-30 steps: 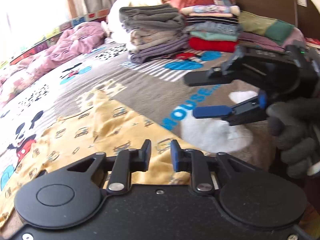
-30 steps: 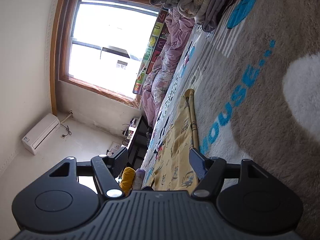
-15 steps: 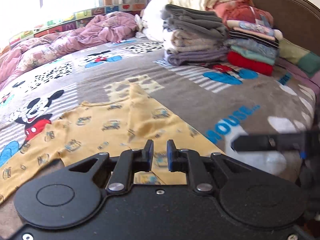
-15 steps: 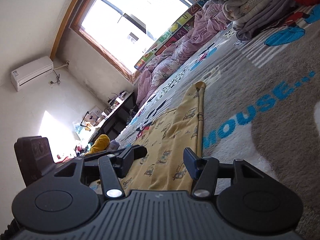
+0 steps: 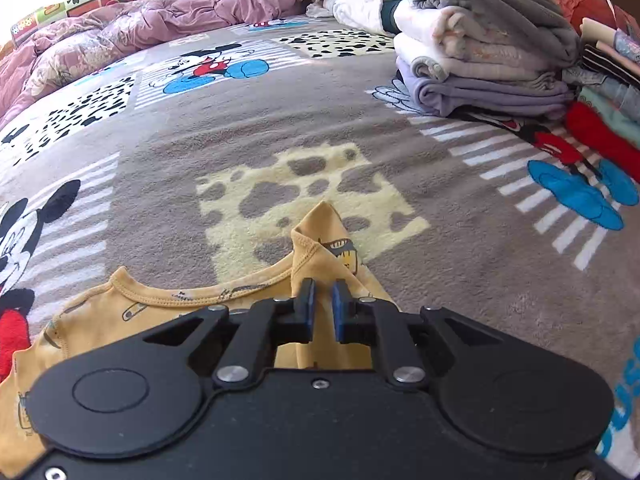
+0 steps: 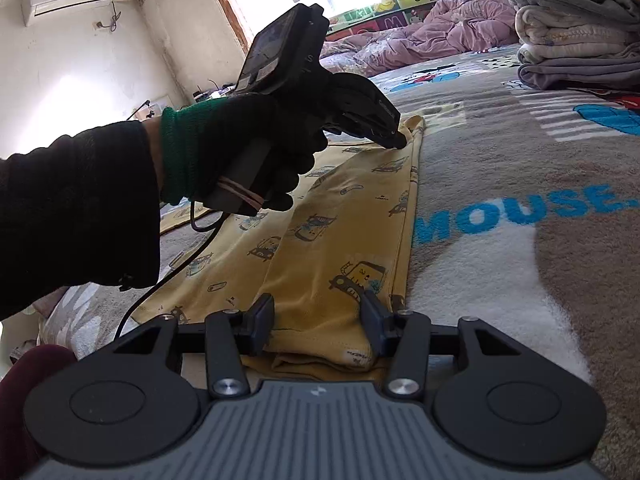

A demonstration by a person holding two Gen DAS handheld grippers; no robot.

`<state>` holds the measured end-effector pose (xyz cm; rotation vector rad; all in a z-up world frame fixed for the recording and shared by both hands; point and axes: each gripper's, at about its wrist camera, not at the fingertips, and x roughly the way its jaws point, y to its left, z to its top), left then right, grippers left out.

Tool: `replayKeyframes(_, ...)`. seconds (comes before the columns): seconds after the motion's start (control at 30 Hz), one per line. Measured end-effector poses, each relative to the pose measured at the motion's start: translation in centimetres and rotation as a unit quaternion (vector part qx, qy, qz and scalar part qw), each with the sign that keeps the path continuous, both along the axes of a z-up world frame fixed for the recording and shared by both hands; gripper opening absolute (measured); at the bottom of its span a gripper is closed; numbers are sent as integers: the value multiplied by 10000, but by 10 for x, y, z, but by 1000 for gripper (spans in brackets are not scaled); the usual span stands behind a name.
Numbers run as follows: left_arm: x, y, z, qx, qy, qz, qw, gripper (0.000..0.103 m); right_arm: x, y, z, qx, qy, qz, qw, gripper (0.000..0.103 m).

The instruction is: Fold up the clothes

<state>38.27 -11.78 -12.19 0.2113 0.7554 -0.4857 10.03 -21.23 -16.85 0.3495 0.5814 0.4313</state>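
A yellow printed shirt (image 5: 160, 300) lies flat on the Mickey Mouse blanket (image 5: 280, 120). My left gripper (image 5: 322, 308) is shut on the shirt's far corner beside the neckline, and the cloth stands up in a small peak in front of its pads. In the right wrist view the shirt (image 6: 340, 208) runs away from me, folded lengthwise, with the left gripper (image 6: 396, 142) pinching its far end, held by a gloved hand (image 6: 248, 152). My right gripper (image 6: 318, 316) is open, its fingers spread over the shirt's near hem.
Stacks of folded clothes (image 5: 492, 52) stand at the back right of the bed, also in the right wrist view as folded clothes (image 6: 576, 32). A crumpled pink quilt (image 5: 160, 20) lies along the far side under the window. A cable (image 6: 168, 276) trails from the left gripper.
The left gripper moved forward to the shirt's far corner and shut on it. The right gripper swung down to the near hem and stays open.
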Motion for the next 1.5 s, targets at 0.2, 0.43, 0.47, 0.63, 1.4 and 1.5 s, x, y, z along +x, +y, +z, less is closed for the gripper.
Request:
replayKeyframes(0.2, 21, -5, 6, -158, 47, 101, 9998, 9, 2, 2, 0, -73, -13, 38, 10000, 50)
replayKeyframes(0.43, 19, 15, 13, -619, 111, 613, 9961, 16, 2, 6, 1, -237, -111, 77, 9996, 50)
replayKeyframes(0.47, 10, 22, 18, -639, 52, 693, 9955, 16, 1, 4, 1, -190, -143, 47, 9997, 50)
replayKeyframes(0.63, -51, 81, 40, -1087, -239, 987, 9889, 20, -12, 6, 7, -221, -487, -12, 9986, 50)
replayKeyframes(1.4, -199, 383, -14, -3512, -33, 4768, 8058, 47, -21, -64, -16, 1115, 50, -1654, 9799, 50)
replayKeyframes(1.5, -184, 391, -14, -3632, -176, 4819, 7972, 47, -18, -58, -16, 892, 12, -1588, 9833, 50)
